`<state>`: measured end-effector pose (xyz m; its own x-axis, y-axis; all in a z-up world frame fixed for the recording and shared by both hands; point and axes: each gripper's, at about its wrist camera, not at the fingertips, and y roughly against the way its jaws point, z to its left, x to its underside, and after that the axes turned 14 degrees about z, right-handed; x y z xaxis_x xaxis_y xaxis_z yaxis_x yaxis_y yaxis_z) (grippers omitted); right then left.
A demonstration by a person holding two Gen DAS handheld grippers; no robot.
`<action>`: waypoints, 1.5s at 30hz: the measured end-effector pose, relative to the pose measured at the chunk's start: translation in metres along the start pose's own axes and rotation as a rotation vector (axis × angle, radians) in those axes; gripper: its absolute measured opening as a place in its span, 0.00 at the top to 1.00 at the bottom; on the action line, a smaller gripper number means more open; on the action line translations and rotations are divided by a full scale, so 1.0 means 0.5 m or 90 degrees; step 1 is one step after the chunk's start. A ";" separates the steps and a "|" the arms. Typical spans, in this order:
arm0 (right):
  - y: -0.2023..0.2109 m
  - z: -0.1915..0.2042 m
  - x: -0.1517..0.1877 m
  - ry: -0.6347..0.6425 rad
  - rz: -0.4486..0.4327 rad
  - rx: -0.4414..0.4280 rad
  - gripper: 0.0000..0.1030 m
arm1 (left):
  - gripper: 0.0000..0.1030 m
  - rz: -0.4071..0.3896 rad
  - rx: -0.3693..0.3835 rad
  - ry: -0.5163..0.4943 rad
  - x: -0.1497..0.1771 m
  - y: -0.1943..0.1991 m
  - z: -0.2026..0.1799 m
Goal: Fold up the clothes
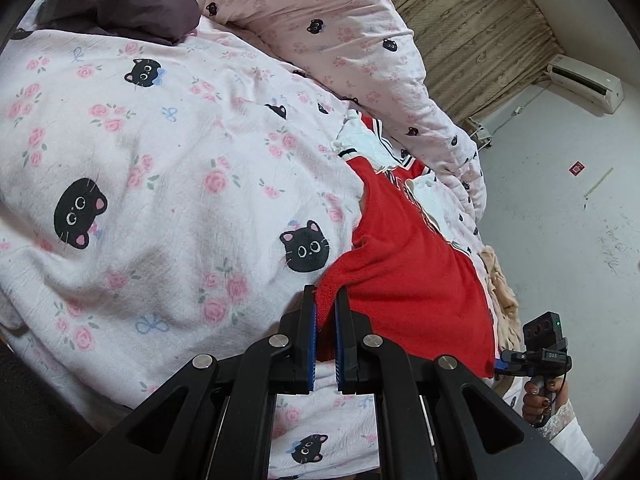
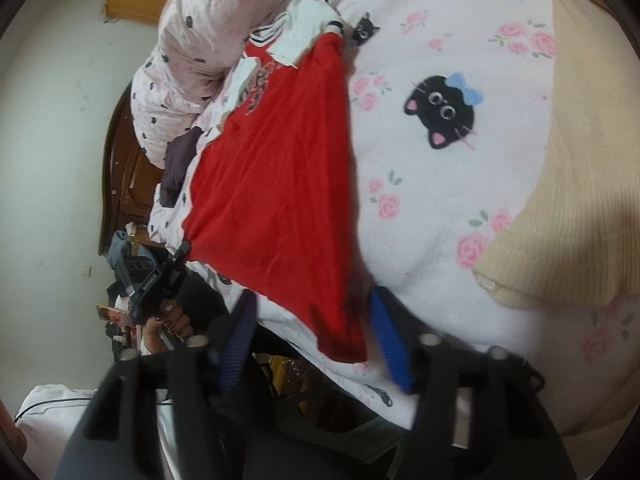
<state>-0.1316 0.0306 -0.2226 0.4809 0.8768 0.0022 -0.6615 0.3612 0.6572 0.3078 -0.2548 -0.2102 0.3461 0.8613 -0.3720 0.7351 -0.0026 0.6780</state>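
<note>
Your left gripper (image 1: pixel 326 308) has its fingers pinching one bottom corner of the red jersey (image 1: pixel 404 264), which lies spread on the cat-print bedsheet (image 1: pixel 160 184). Your right gripper (image 2: pixel 316 320) straddles the other bottom corner, fingers spread and not pressing it. A beige knit garment (image 2: pixel 580 200) lies beside it.

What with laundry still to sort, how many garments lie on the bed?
3: red jersey in the middle, beige knit sweater beside it, dark purple garment near the rolled quilt. Others may be hidden.
</note>
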 end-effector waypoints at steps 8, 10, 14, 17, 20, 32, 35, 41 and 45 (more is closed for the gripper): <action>-0.015 0.001 -0.001 -0.002 0.016 -0.007 0.53 | 0.94 0.003 -0.012 0.005 0.001 -0.004 0.003; -0.018 0.000 -0.002 -0.004 0.017 -0.013 0.53 | 0.94 0.003 -0.015 0.004 0.000 -0.005 0.002; -0.030 -0.006 -0.003 -0.004 0.031 -0.023 0.57 | 0.94 0.003 -0.015 0.006 0.000 -0.005 0.004; -0.028 -0.021 0.000 -0.020 0.038 -0.019 0.76 | 0.94 0.003 -0.013 0.009 0.001 -0.003 0.006; -0.025 -0.044 -0.001 -0.050 0.041 -0.030 0.88 | 0.94 0.003 -0.013 0.009 0.001 -0.003 0.007; -0.030 -0.042 -0.007 -0.057 0.041 -0.026 0.90 | 0.94 0.006 -0.010 0.006 0.003 -0.002 0.005; -0.015 -0.027 -0.003 -0.038 0.026 -0.031 0.92 | 0.94 0.006 -0.011 -0.003 0.006 0.001 -0.001; 0.025 0.009 0.009 0.002 -0.020 -0.050 0.93 | 0.94 -0.004 -0.008 -0.046 0.015 0.025 -0.034; 0.044 0.023 0.009 0.015 -0.046 -0.070 0.93 | 0.94 -0.010 -0.002 -0.070 0.018 0.040 -0.054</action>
<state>-0.1374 0.0391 -0.1993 0.5172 0.8537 -0.0602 -0.6850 0.4551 0.5689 0.3097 -0.2332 -0.1828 0.3966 0.7998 -0.4505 0.7391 0.0129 0.6735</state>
